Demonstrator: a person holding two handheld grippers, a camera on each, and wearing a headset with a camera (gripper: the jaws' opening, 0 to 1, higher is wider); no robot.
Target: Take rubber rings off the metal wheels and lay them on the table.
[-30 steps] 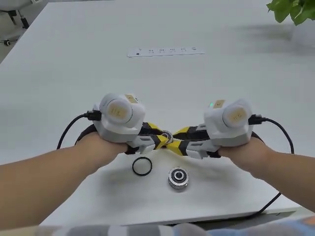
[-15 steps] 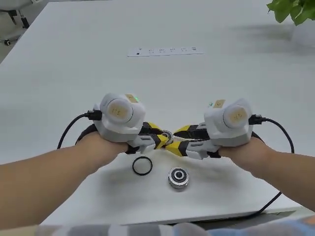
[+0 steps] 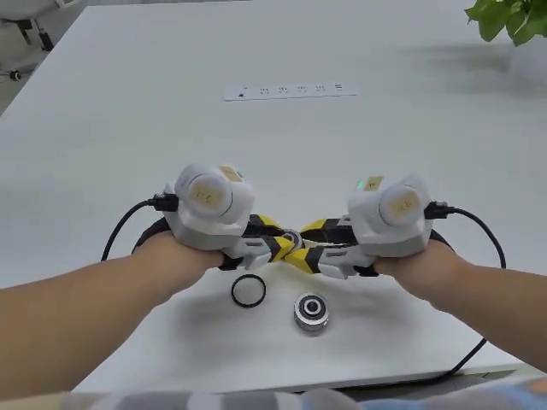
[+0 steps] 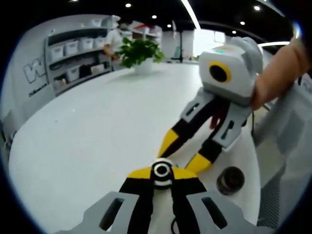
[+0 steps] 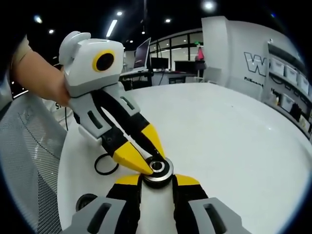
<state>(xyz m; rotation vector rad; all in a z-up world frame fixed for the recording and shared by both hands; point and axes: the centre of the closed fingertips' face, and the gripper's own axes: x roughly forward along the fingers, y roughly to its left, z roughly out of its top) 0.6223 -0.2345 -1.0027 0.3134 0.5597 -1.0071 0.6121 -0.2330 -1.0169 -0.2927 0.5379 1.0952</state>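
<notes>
Left gripper (image 4: 162,174) is clamped on the wheel (image 5: 157,170), held in the air above the table (image 3: 171,128). Right gripper (image 5: 158,181) has its jaws closed against the rim from the opposite side. The rubber ring (image 5: 168,171) is on the wheel, not off yet.

To do it well: I keep the left grip firm on the metal, catch only the rubber edge with 1 right tip, and roll it over the rim, no yanking.

The wheel is small, round, shiny metal with a bright hub; the ring is a thin, black, matte band, probably stretchy. 1 loose ring (image 3: 248,291) lies flat just beside a second wheel (image 3: 311,310), which looks bare.
</notes>
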